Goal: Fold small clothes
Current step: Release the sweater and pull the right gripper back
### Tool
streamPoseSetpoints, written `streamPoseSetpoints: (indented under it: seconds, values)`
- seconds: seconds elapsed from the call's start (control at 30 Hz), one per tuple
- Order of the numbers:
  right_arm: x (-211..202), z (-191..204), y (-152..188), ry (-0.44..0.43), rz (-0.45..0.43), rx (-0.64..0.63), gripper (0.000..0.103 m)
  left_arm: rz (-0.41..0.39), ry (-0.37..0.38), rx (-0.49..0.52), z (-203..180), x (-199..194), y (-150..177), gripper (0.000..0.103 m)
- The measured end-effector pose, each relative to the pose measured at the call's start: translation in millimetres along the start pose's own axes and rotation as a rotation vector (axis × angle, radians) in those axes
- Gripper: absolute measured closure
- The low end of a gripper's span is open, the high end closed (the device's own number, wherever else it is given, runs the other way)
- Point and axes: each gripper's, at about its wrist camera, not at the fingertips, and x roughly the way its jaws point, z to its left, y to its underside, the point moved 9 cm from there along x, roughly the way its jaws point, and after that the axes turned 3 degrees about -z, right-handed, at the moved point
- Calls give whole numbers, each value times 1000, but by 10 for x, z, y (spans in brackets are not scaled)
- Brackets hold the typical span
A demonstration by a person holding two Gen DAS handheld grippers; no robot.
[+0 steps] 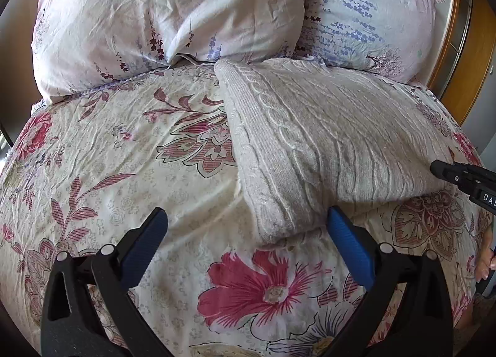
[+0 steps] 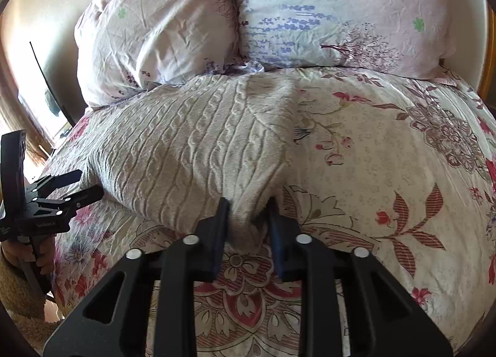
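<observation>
Sweater [image 2: 198, 152] corner hidden between right gripper [image 2: 248, 217] fingers [image 2: 221, 220], pinched.

Cream cable-knit sweater [image 2: 198, 146] lying folded over on the bed, one end up at 12 o'clock by the pillows, near corner bunched into a pinched point around 6 o'clock.
</observation>
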Motion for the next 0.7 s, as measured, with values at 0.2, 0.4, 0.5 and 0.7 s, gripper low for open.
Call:
streamPoseSetpoints:
  seconds: [0.2,0.4,0.5,0.7]
  values:
    - [83,-191,-24,21,36,85,88,4,-58,25,54,23,19,2]
    - [-72,-268,-5,-22,-1,166,61,21,-59,-19,172,-20,81,2]
    - [-324,-338,-23,44,-84,164,19,-37,-109,-7,165,-225,113,2]
    - [-583,-196,-134,151,-157,82,1,-10,-11,-145,26,-340,178,2]
